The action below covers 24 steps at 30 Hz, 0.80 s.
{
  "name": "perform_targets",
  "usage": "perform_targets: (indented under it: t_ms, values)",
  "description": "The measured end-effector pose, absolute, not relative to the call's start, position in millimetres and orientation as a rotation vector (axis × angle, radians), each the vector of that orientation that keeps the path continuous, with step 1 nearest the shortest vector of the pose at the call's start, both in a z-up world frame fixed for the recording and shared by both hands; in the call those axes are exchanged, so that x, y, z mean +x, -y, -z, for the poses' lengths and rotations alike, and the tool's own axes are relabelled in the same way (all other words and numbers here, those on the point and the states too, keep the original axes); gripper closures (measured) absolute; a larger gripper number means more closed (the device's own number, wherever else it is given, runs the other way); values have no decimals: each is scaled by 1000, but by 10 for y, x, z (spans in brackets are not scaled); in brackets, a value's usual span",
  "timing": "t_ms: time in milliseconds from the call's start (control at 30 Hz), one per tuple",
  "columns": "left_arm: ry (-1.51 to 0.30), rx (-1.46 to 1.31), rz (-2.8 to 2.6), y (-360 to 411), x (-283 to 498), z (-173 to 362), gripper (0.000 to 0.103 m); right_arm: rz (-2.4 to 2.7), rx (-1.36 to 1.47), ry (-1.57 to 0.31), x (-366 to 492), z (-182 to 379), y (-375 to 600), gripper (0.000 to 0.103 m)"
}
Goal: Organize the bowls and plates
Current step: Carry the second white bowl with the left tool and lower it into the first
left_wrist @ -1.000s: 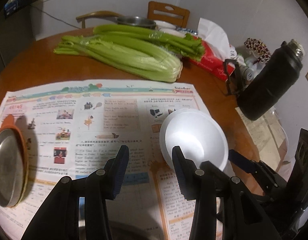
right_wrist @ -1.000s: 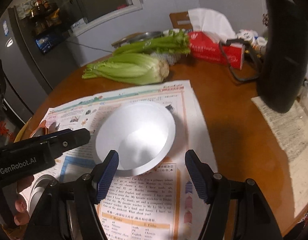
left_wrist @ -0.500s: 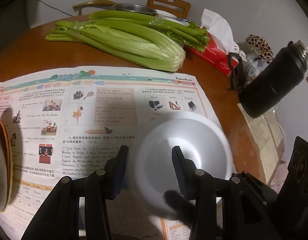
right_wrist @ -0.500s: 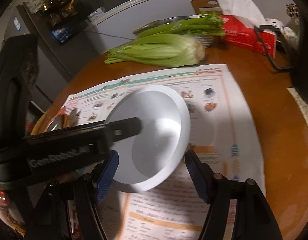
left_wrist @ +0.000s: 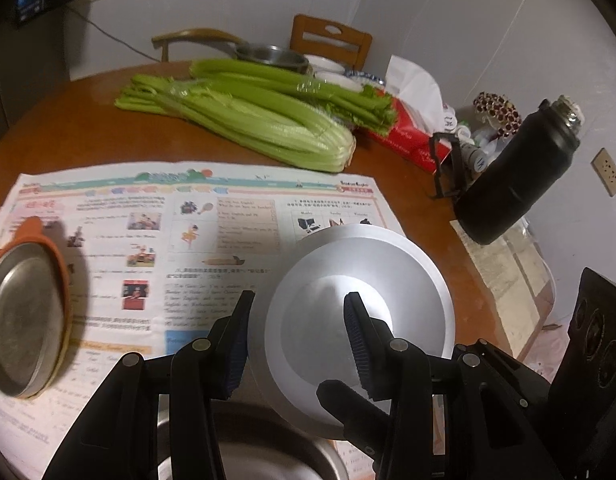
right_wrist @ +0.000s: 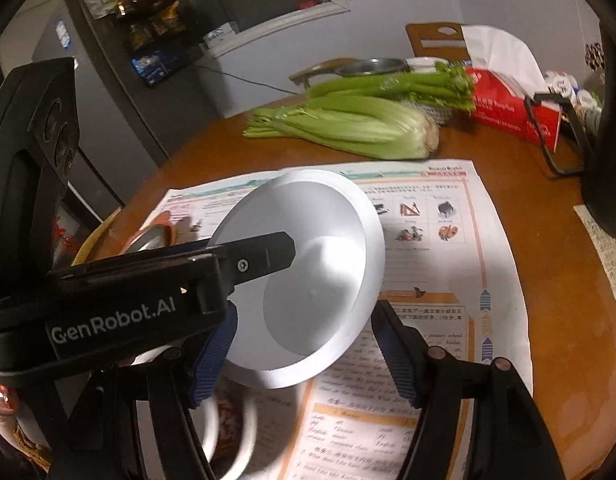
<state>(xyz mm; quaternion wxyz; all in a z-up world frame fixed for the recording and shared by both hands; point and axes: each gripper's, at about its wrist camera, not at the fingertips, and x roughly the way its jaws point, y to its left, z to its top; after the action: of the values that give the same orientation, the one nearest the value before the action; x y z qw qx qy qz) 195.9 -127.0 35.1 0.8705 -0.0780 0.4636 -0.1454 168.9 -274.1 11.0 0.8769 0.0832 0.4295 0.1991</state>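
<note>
A white bowl (left_wrist: pixel 368 264) (right_wrist: pixel 316 220) hangs tilted above the printed paper (left_wrist: pixel 187 240), its inside facing me. My right gripper (right_wrist: pixel 303 320) has the bowl's lower rim between its blue pads (right_wrist: pixel 392 344), and both pads touch the rim. Its dark finger (left_wrist: pixel 340 396) crosses the near rim in the left wrist view. My left gripper (left_wrist: pixel 299 296) stands open. One of its fingers (right_wrist: pixel 267 256) reaches inside the bowl and the other stays outside the left rim. A steel bowl (left_wrist: pixel 267 452) lies just below, and a white-rimmed patterned bowl (right_wrist: pixel 227 432) shows under the right gripper.
A metal plate with an orange rim (left_wrist: pixel 23 312) lies at the paper's left edge. Celery (left_wrist: pixel 267 120), a red tissue box (left_wrist: pixel 404 140) and a black flask (left_wrist: pixel 516 176) stand behind. Bowls and a steel pan (left_wrist: pixel 271 56) sit at the far edge by a chair.
The white bowl left the paper and tipped up toward me, ending between the right gripper's fingers with the left finger inside it. Both grippers drew back toward the near edge.
</note>
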Motion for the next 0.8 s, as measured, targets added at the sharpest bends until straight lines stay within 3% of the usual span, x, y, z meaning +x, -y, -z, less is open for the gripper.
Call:
perform_targets:
  t_ms: [367, 800]
  values:
    - [-903, -157, 272, 976, 1489, -653, 57, -471, 128, -833, 1286, -435, 2491, 33]
    - [-922, -170, 201, 587, 986, -562, 57, -555, 51, -842, 814, -448, 2098, 33]
